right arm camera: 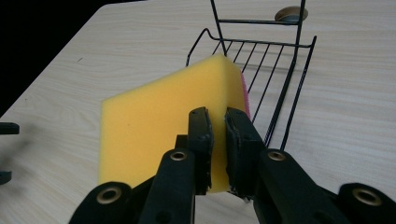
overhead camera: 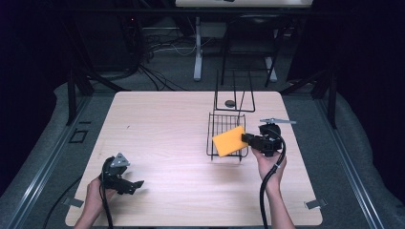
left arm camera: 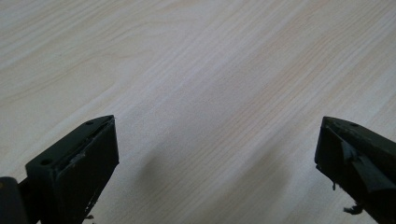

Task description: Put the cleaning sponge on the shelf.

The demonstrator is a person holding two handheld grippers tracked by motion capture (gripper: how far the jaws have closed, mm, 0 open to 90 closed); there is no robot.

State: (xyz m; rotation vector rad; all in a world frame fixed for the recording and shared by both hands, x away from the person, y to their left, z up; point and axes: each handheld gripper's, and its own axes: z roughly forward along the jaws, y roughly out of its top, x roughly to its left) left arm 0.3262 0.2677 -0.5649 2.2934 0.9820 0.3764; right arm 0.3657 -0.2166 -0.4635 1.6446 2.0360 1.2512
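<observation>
1. Table (overhead camera: 162,143): a pale wood-grain top with rounded corners, bearing everything below.
2. Black wire rack (overhead camera: 223,125): a low barred tray with a tall upright wire frame at its far end, standing right of the table's middle; a small round dark knob (overhead camera: 230,103) lies on the table inside that frame.
3. Yellow foam sponge (overhead camera: 230,140): a thick rectangular block, smooth-faced, with a thin pink layer showing along its far edge in the right gripper view (right arm camera: 159,126). It is tilted, held at the near right corner of the rack.
4. Right gripper (overhead camera: 250,138): jaws clenched on the sponge's edge, squeezing the foam thin (right arm camera: 217,135).
5. Left gripper (overhead camera: 136,185): jaws released and wide apart over bare table at the near left (left arm camera: 217,154).
</observation>
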